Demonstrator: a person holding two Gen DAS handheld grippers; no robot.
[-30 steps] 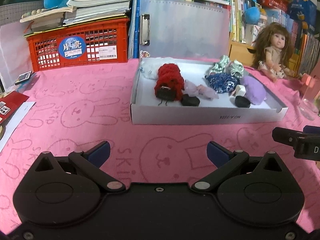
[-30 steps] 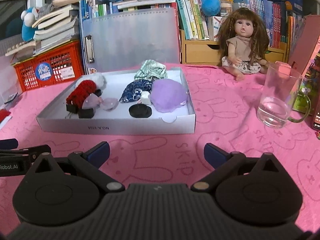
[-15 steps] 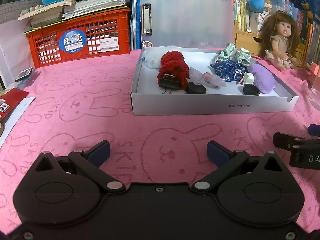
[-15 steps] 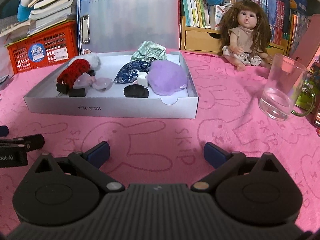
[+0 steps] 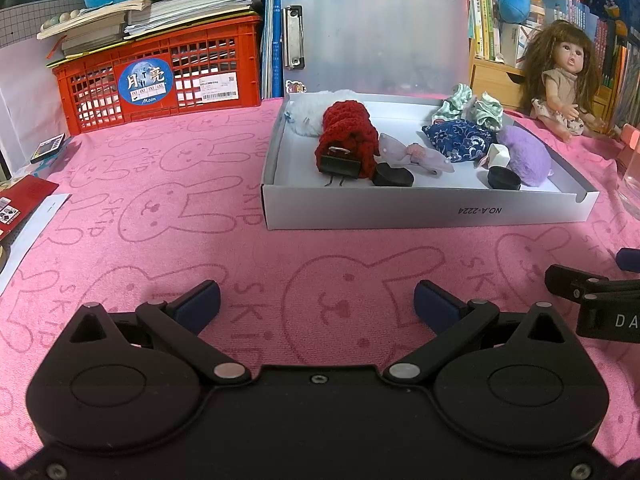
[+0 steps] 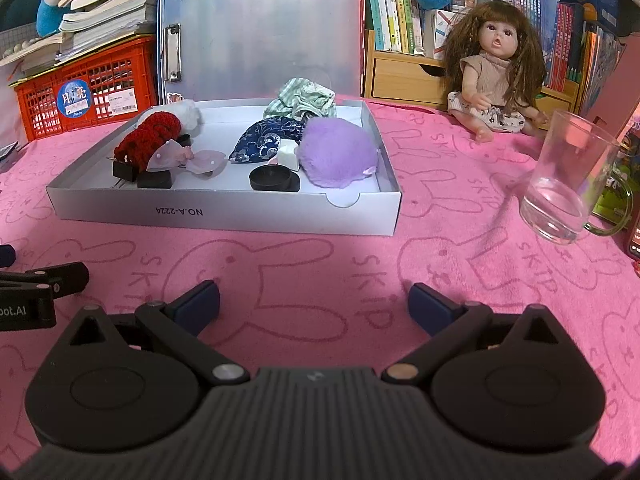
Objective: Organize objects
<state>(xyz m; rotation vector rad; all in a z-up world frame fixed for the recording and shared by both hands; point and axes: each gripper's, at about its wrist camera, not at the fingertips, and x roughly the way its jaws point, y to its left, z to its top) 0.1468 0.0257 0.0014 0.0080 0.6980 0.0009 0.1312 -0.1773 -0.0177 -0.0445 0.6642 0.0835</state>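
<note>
Jaws of both the left gripper [image 5: 316,302] and right gripper [image 6: 314,300] stood apart, empty, above the pink cloth [image 5: 160,200]. Small items sat inside the white box [image 6: 224,213] near the cloth's far edge; approach should probably clear its front wall, then descend on one item.

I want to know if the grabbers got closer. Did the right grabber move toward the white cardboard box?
Yes. The right gripper moved toward the white cardboard box: in its view the box now looks bigger and nearer, while staying put on the pink bunny cloth.
</note>
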